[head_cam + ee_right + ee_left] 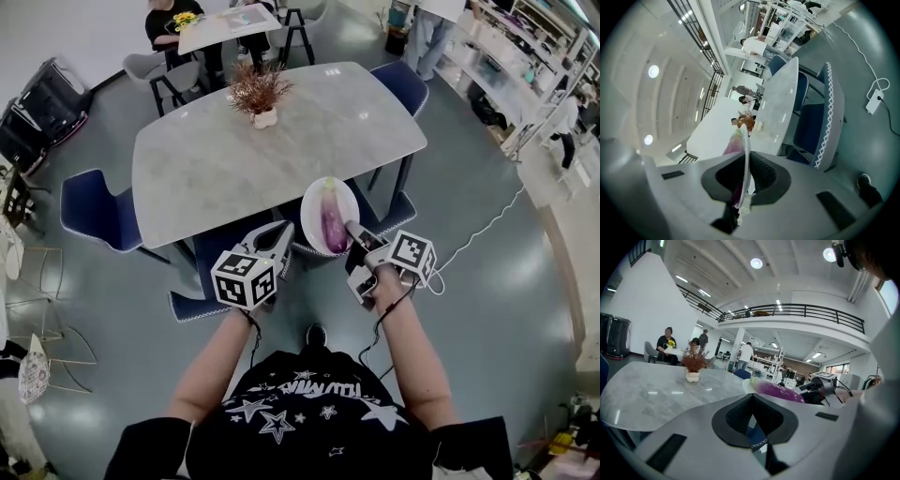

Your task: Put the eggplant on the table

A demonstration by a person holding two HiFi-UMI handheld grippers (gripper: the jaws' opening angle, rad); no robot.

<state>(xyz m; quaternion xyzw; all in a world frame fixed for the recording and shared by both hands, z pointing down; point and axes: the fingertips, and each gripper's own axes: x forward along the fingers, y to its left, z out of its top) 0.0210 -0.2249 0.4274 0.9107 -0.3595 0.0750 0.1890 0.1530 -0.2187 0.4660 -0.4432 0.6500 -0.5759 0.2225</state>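
Observation:
A purple eggplant (332, 217) with a pale green cap lies on a white plate (312, 201). The plate is held in the air at the near edge of the grey marble table (234, 159), its far part overlapping the tabletop. My right gripper (354, 232) is shut on the plate's near rim; in the right gripper view the thin plate (746, 154) runs edge-on between the jaws with the eggplant (732, 143) on its left. My left gripper (278, 236) hovers left of the plate, shut on nothing. From the left gripper view the eggplant (780, 392) shows to the right.
A small white pot of dried reddish plant (260, 95) stands at the table's far side. Blue chairs (97, 210) ring the table, one (214, 251) tucked under the near edge below my grippers. A white cable (483, 230) lies on the floor at right. People sit at a far table (230, 22).

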